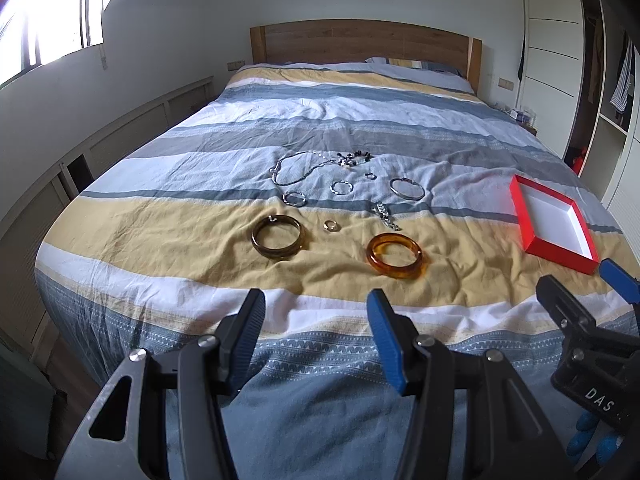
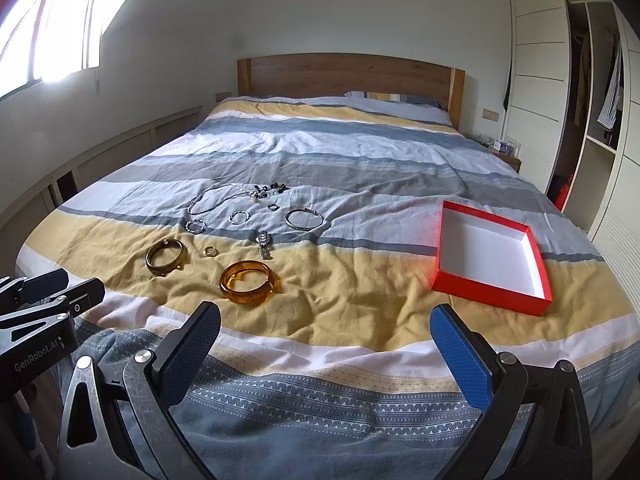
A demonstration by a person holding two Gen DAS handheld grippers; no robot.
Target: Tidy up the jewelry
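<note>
amber bangle (image 2: 249,282) lies nearest on the yellow stripe of the duvet (image 2: 360,320), dark bangle (image 2: 165,257) to its left, small ring (image 2: 209,251) between, chains and thin hoops behind. red box (image 2: 493,257) sits open and empty, well apart to the right. left gripper (image 1: 316,336) and right gripper (image 2: 326,344) both spread wide, holding nothing, hovering at the foot edge. risk: soft wrinkled fabric lets bangles tilt or slip on pinch; necklace (image 2: 216,200) may snag. plenty of open room around the box.

Glossy amber bangle (image 2: 249,282); wrinkled cloth duvet (image 2: 360,152); wood headboard (image 2: 348,74).
</note>
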